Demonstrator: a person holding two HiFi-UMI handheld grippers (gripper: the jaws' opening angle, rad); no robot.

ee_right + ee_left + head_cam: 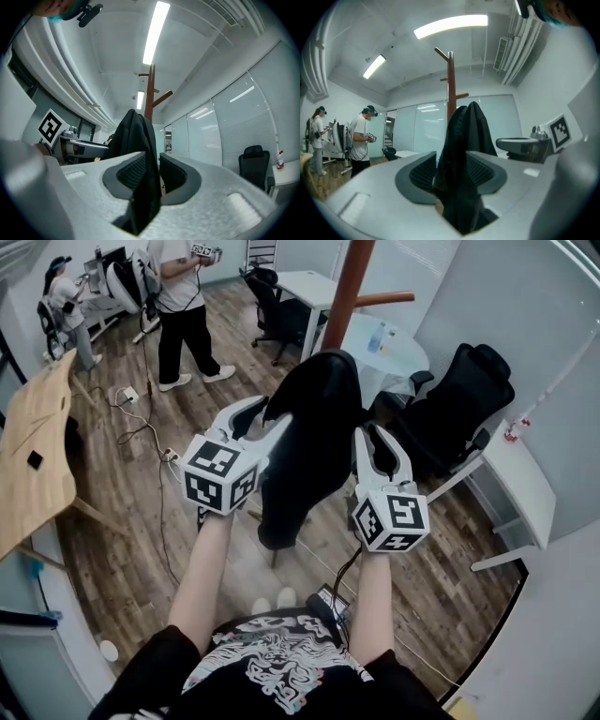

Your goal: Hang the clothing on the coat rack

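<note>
Nearly done, judging by how things hang. At the left gripper (274,411), jaws standing apart, pads pressing on nothing, a loose fold of the black garment (309,427) running through the gap. Just ahead of those jaws and between the two tools, draped down from the brown coat rack (349,287), top of the cloth close against the pole, apparently caught on a peg hidden behind it. Hem dangling free below tool level. At the right gripper (373,435), jaws likewise parted, the garment's other edge slack between them, a sliver of light showing beside one pad, so no grip there either. Left to do, probably: drawing both tools back off the cloth without dragging it from its peg, then seeing that it holds.

Counted, left to right:
- one wooden table (37,427), far off to the left of the left gripper
- two people, one (61,296) and another (183,296), well beyond that gripper
- two grippers
- one garment
- one coat rack, several bare pegs higher up
- two black office chairs, one (272,296) beyond the rack, one (464,395) off to the right of the right gripper
</note>
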